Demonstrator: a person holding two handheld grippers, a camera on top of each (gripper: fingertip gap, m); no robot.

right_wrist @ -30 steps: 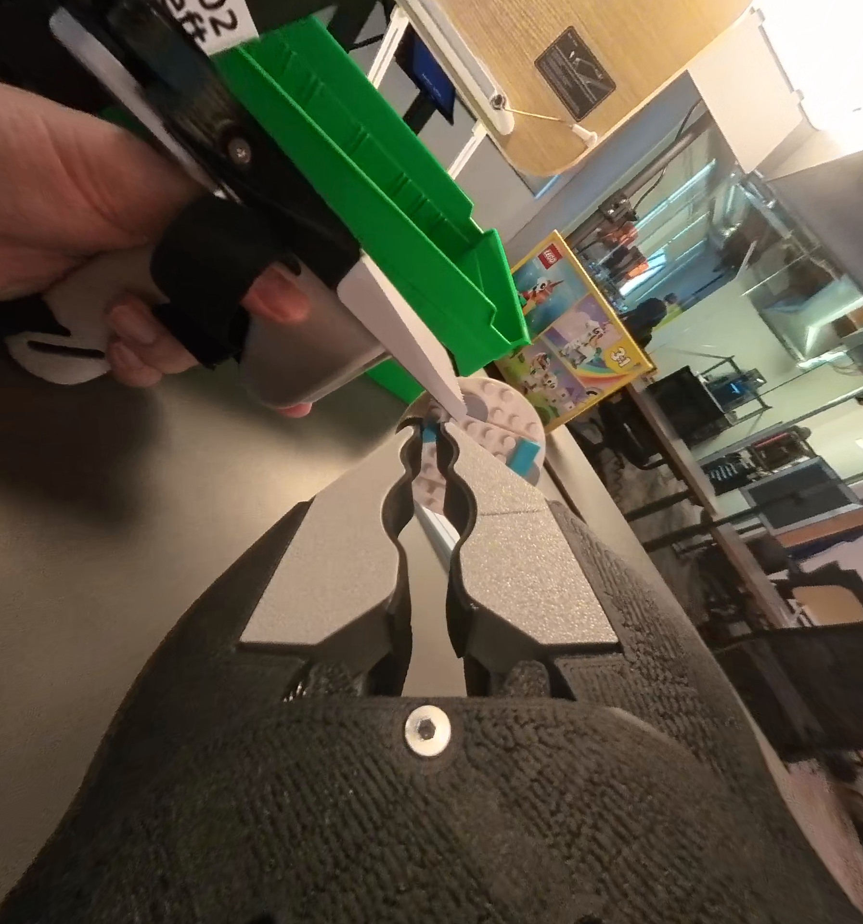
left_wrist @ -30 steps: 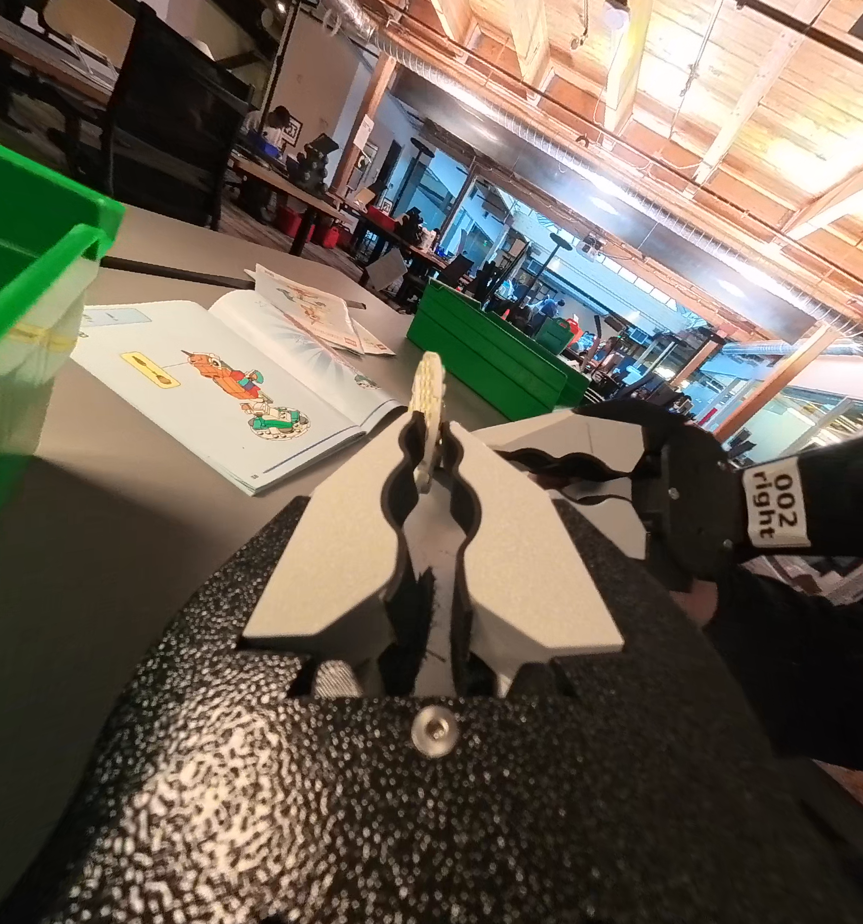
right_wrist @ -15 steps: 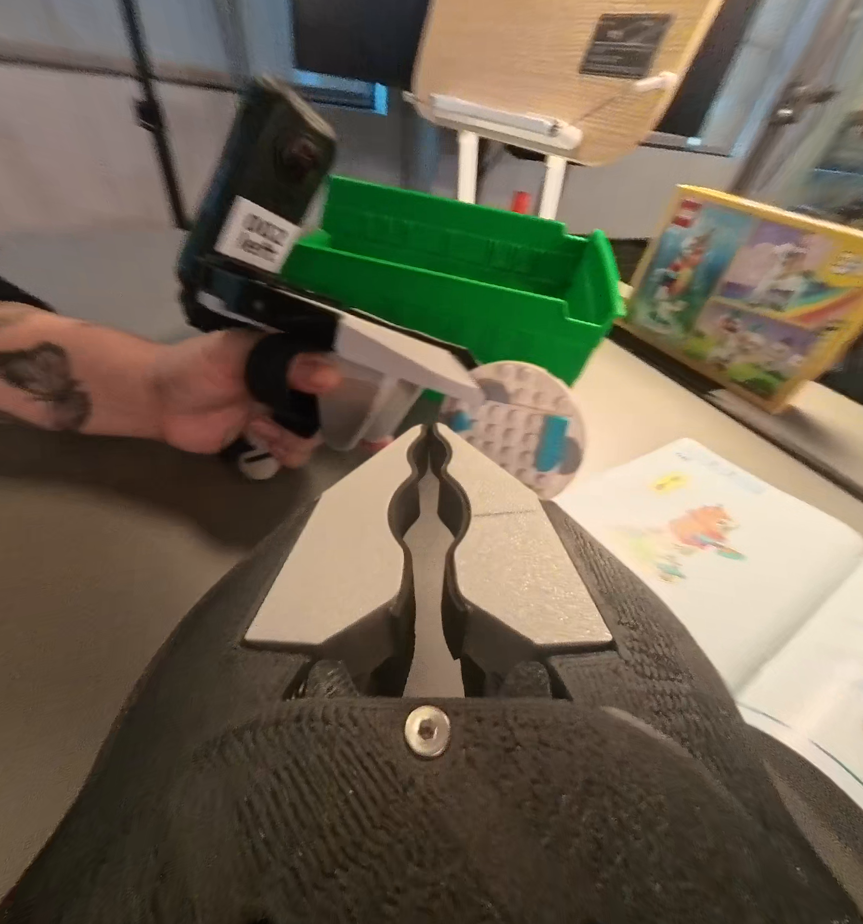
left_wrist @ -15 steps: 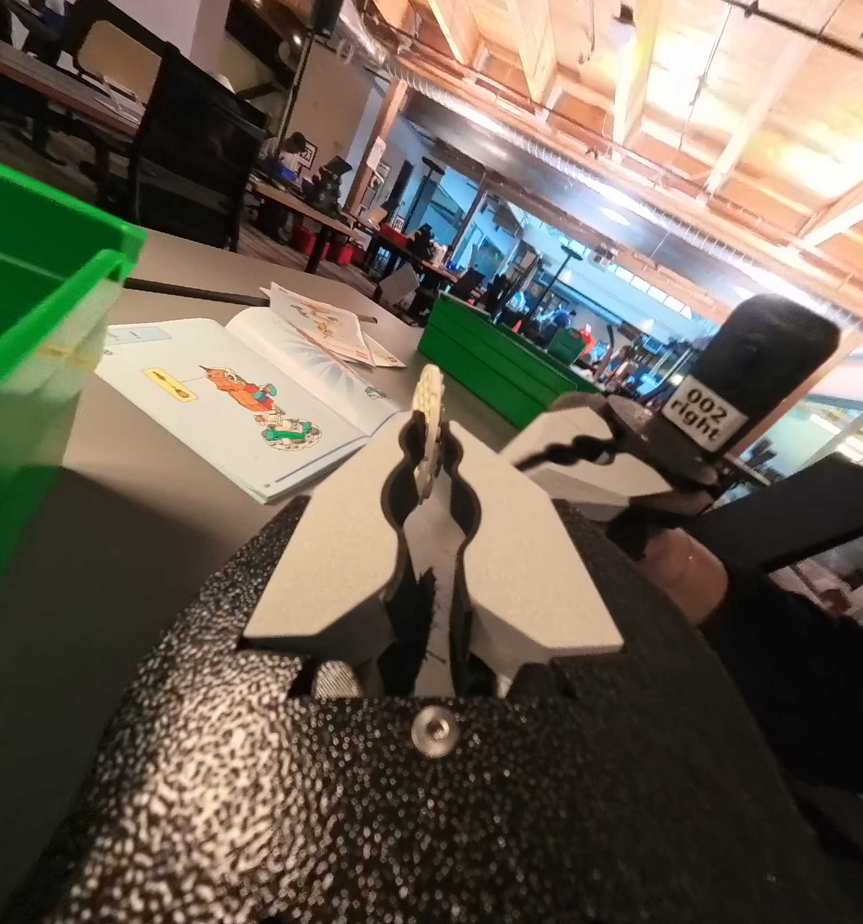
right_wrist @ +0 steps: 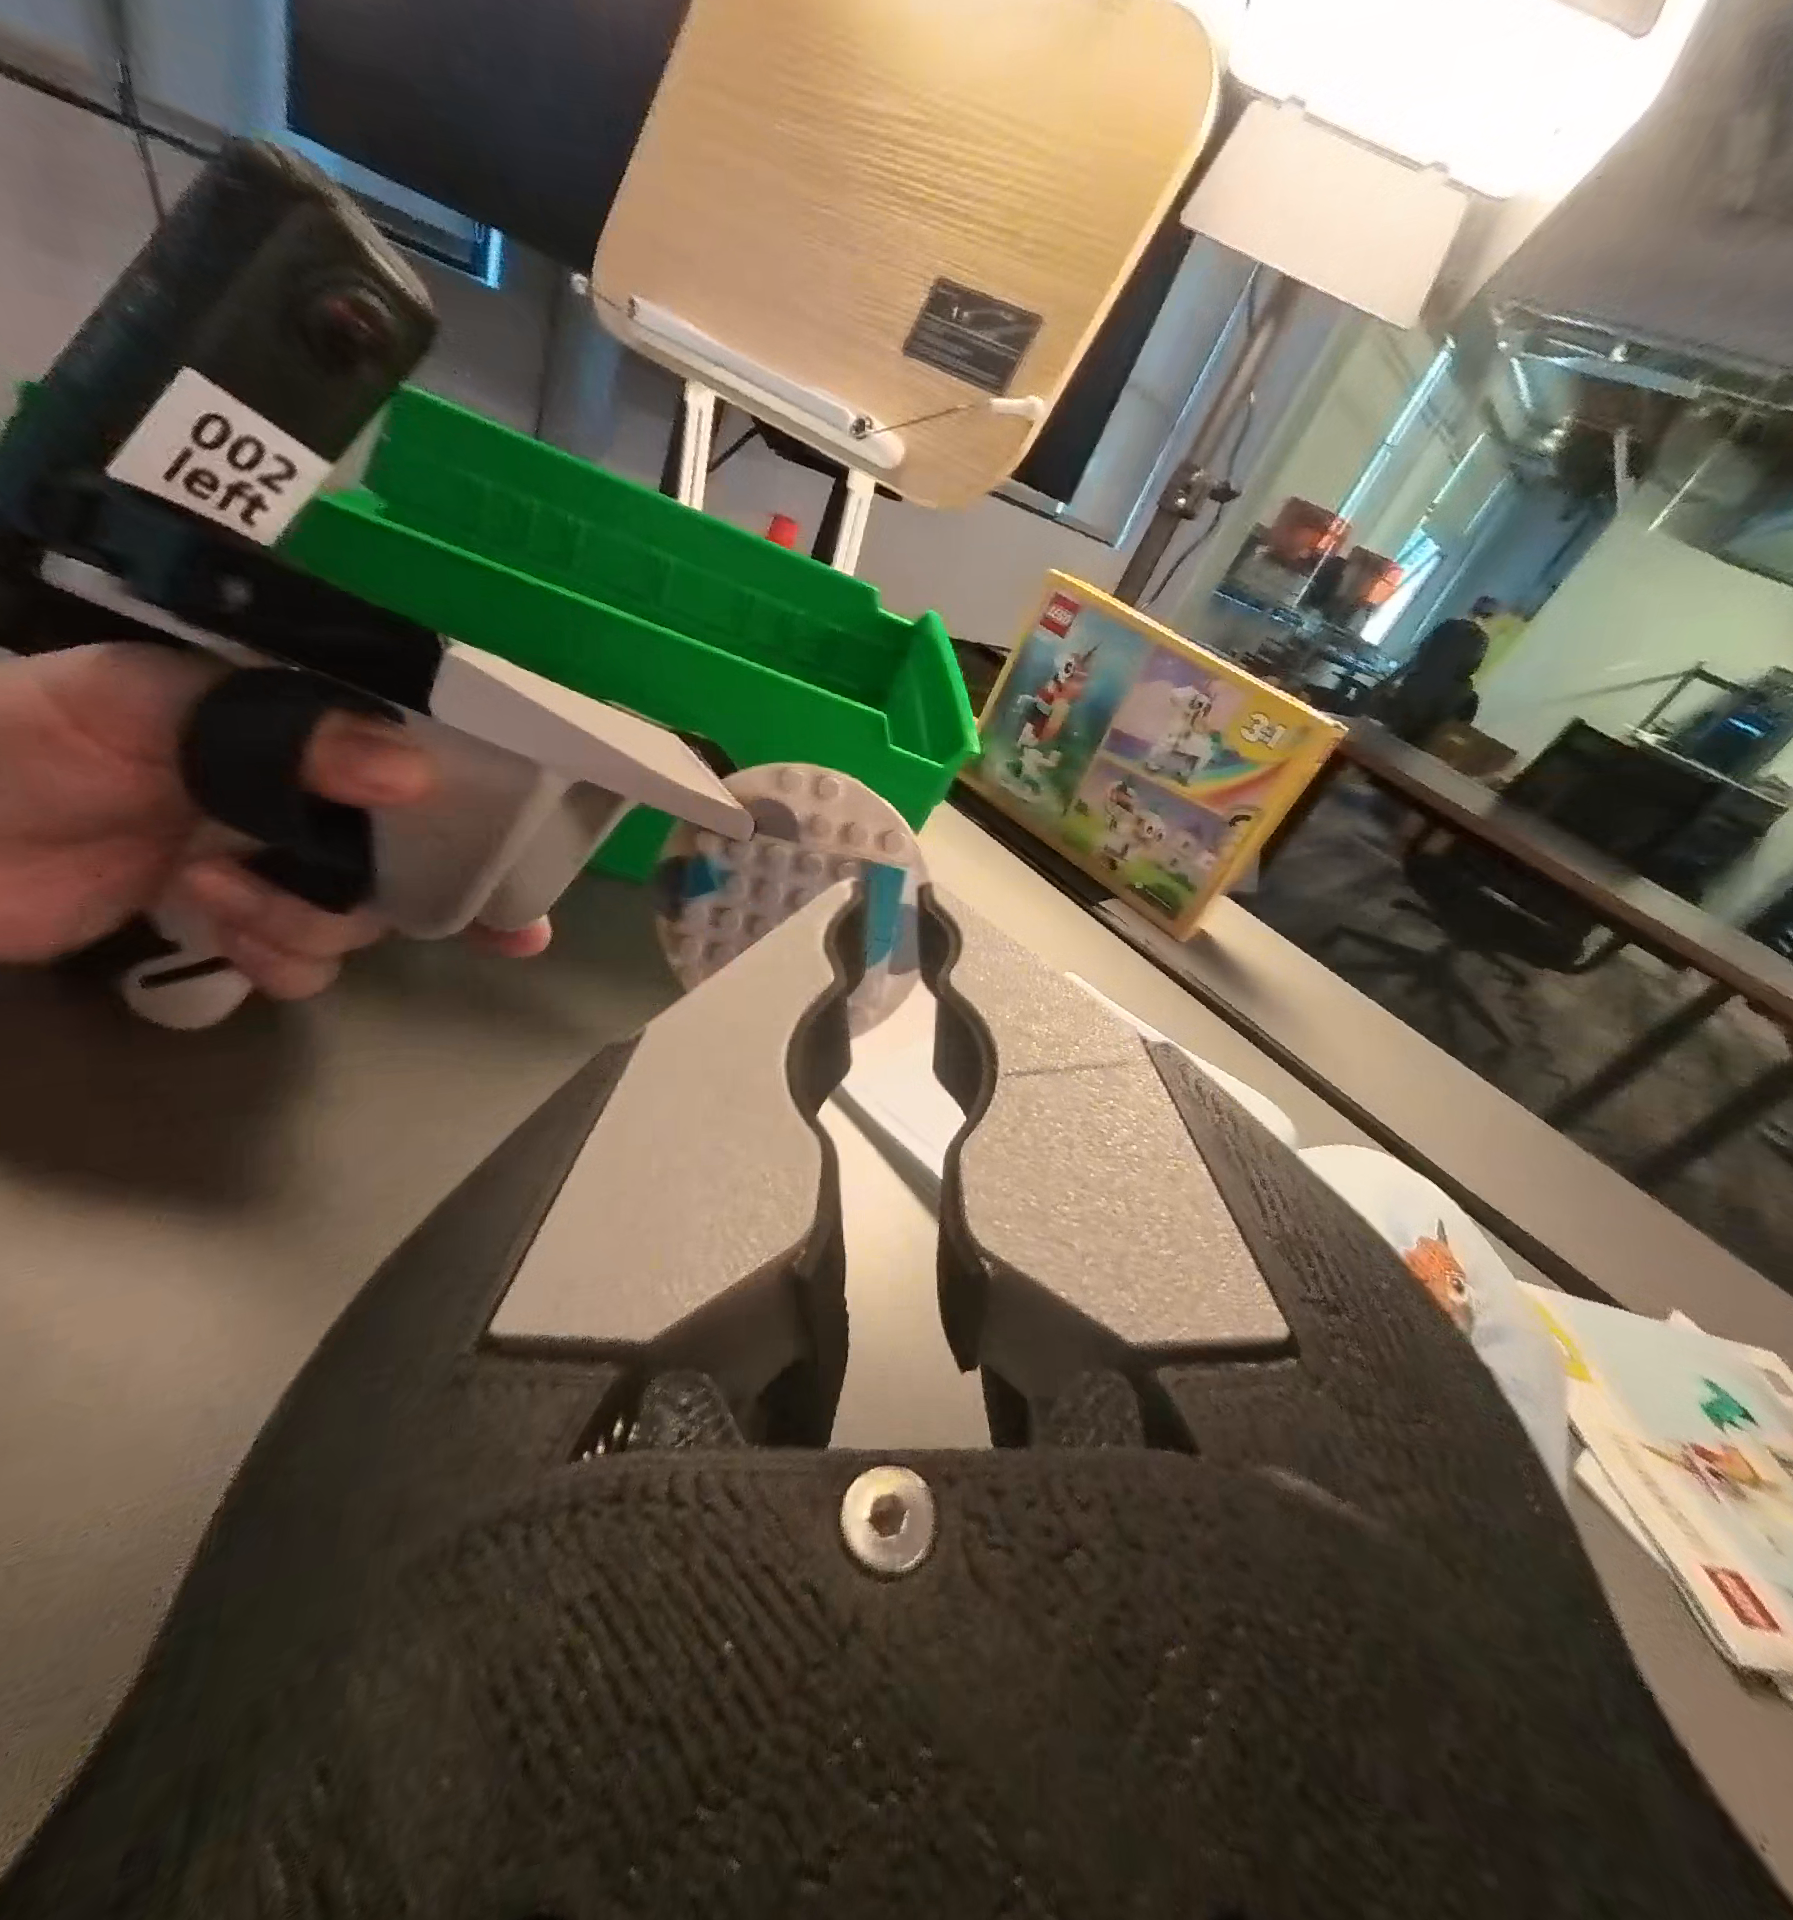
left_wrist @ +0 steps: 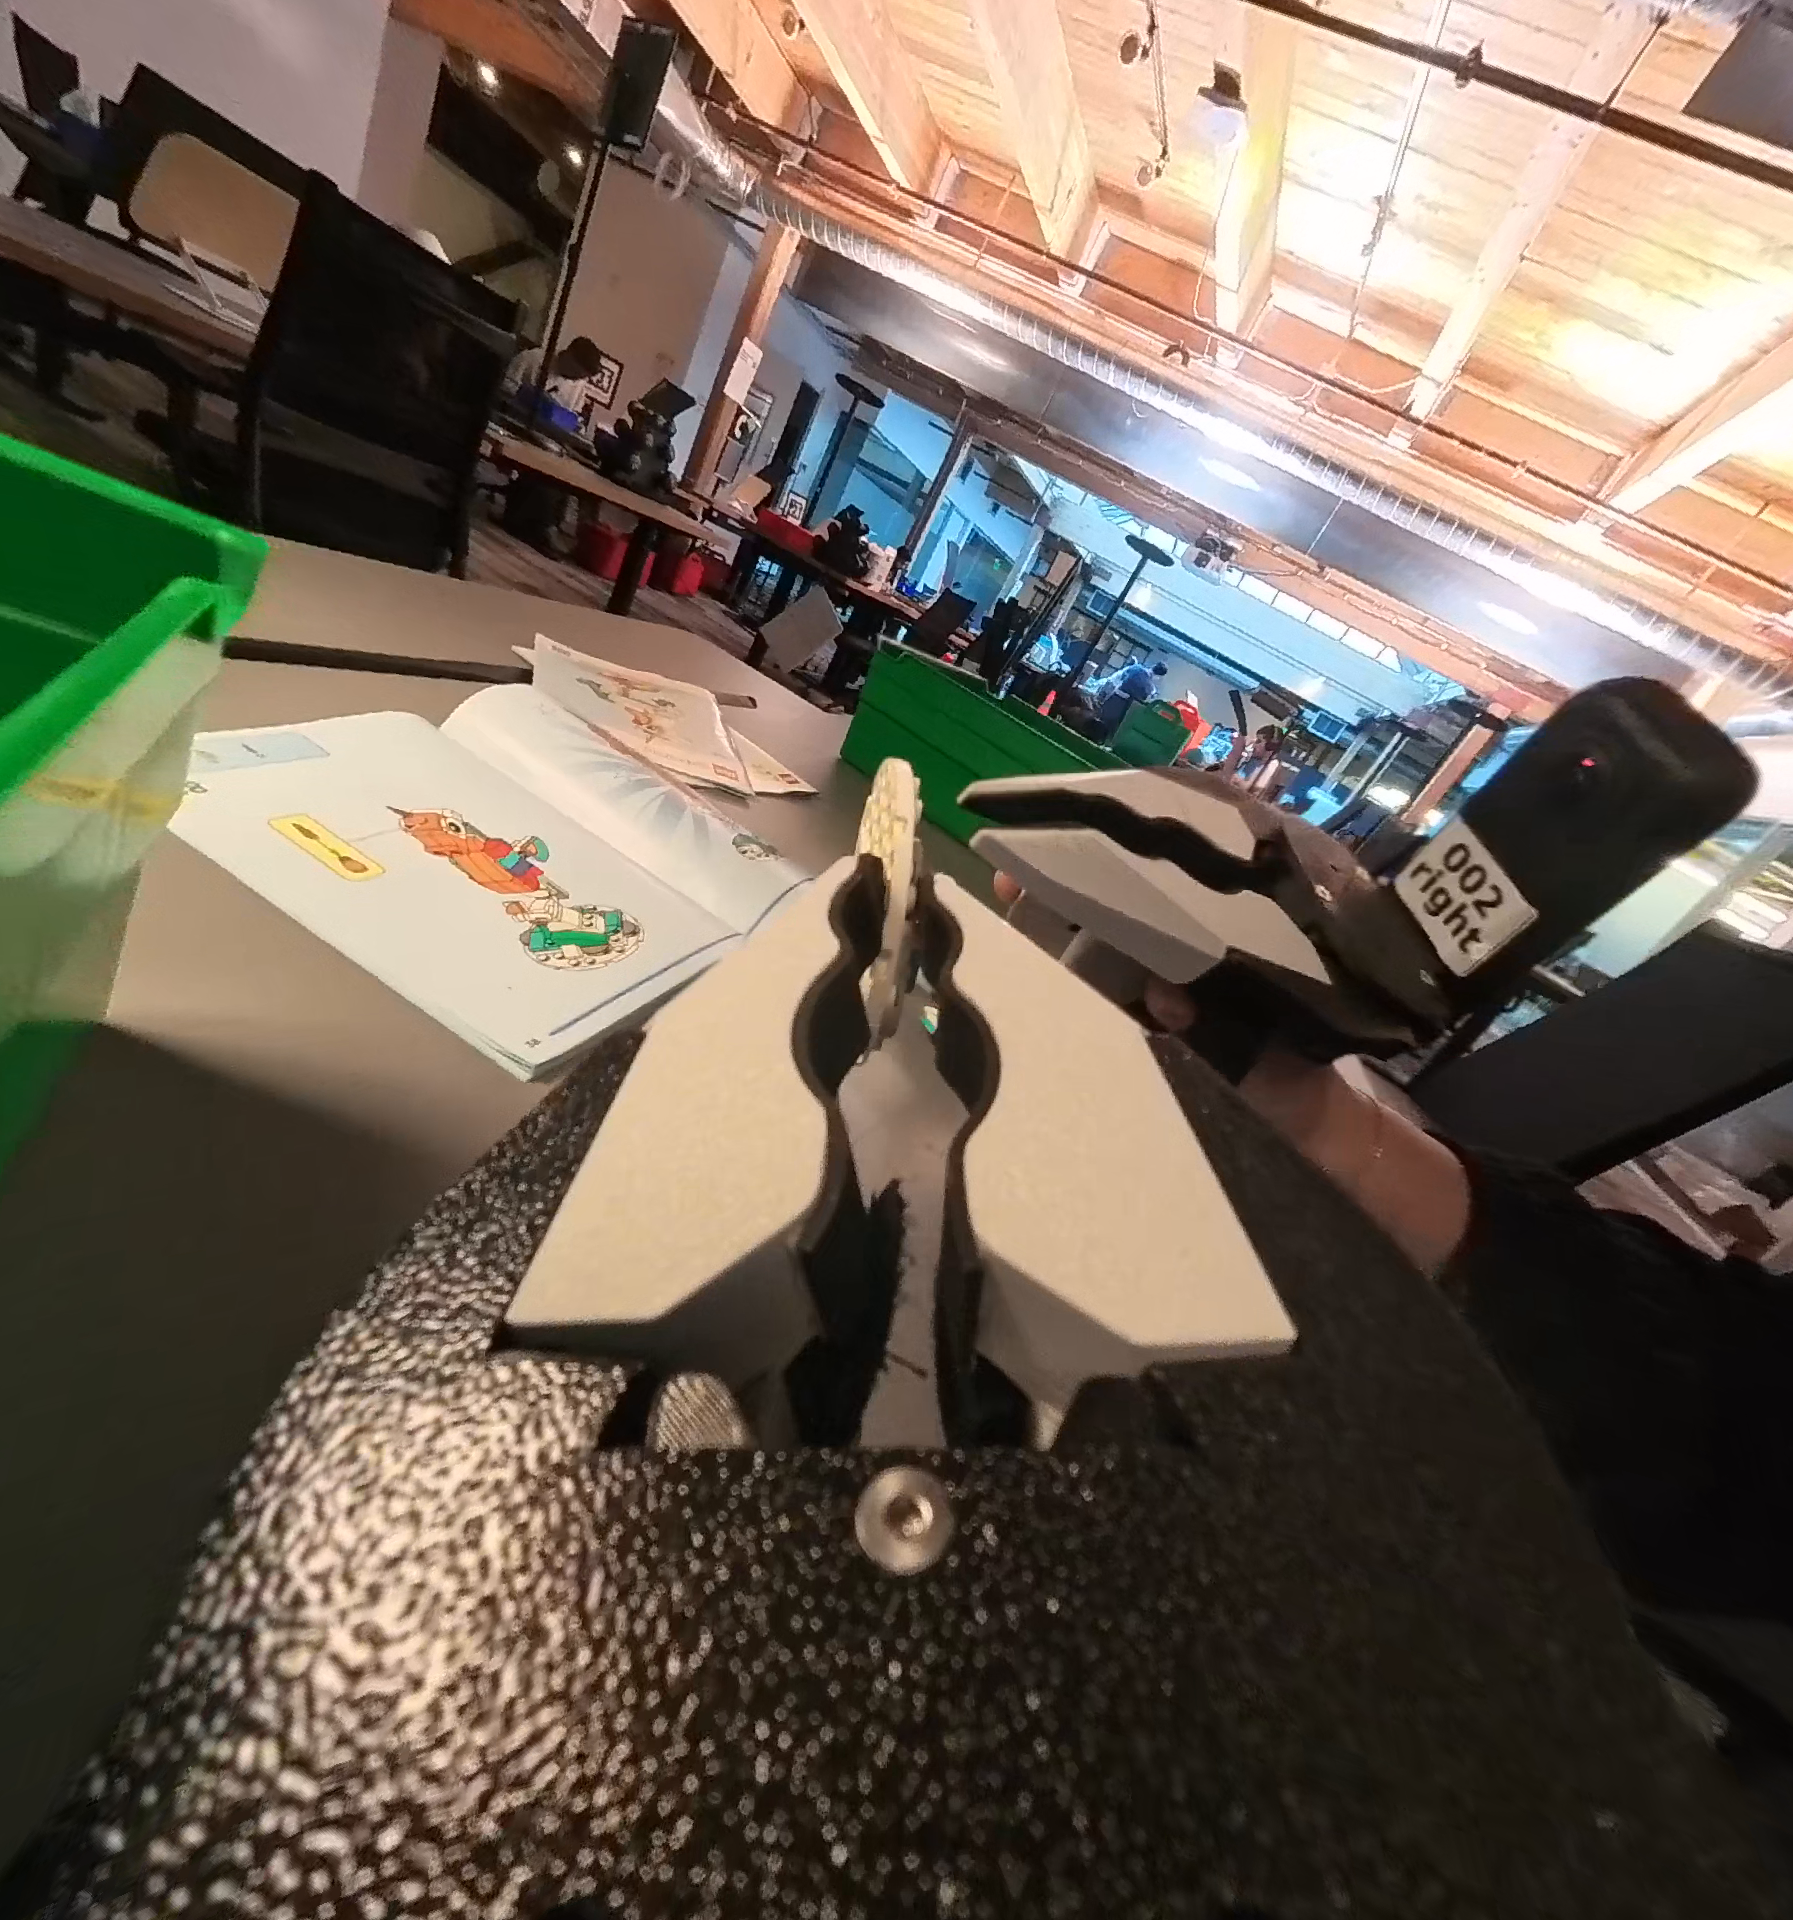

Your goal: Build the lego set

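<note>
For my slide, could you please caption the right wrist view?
Left gripper holds a round studded plate before the open right gripper.

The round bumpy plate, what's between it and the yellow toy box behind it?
In the right wrist view, the corner of a green bin and bare grey table lie between the round plate, pinched by the left gripper, and the yellow box.

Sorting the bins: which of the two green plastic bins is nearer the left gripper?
The large green plastic bin at the left edge, beside the left gripper; the other green bin lies beyond the open booklet.
</note>
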